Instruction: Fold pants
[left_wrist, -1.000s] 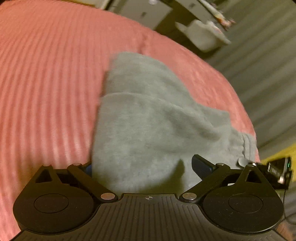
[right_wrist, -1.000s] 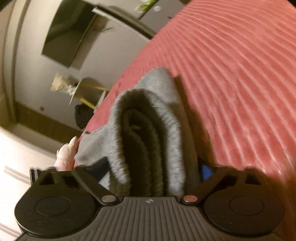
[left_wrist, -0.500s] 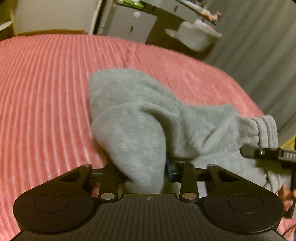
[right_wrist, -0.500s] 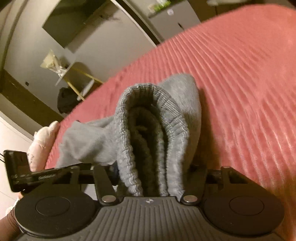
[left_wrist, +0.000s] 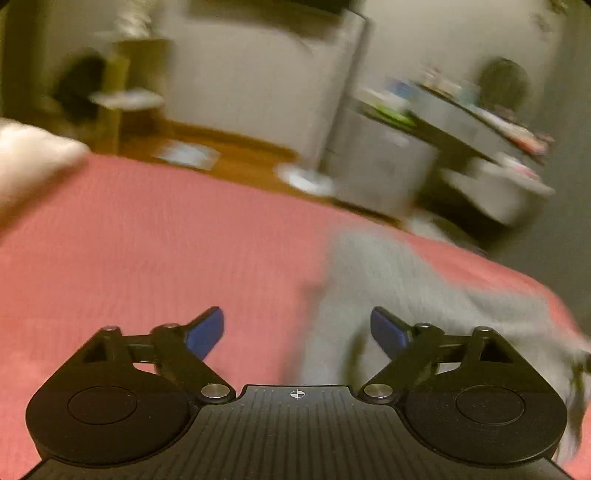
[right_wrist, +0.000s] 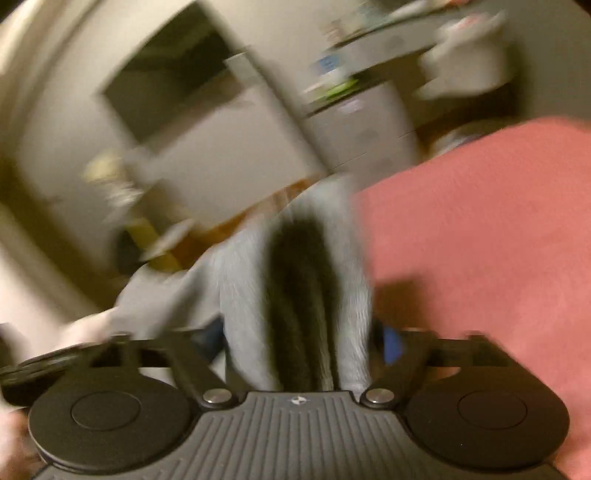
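Observation:
The grey pants (left_wrist: 424, 295) lie on the pink ribbed bedspread (left_wrist: 147, 258), right of centre in the blurred left wrist view. My left gripper (left_wrist: 297, 330) is open and empty, its blue pads (left_wrist: 207, 332) apart, just left of the pants. In the blurred right wrist view my right gripper (right_wrist: 299, 343) is shut on the bunched waistband of the pants (right_wrist: 295, 288), which stands up between the fingers above the bedspread (right_wrist: 480, 240).
A grey cabinet (left_wrist: 376, 162) and a cluttered desk (left_wrist: 480, 122) stand beyond the far edge of the bed. A white pillow (left_wrist: 29, 162) lies at the left edge. Wooden floor (left_wrist: 229, 155) shows behind the bed.
My left gripper has let go of the pants and opened, and its view has swung up toward the room. My right gripper still grips the waistband and has moved fast; both views are blurred.

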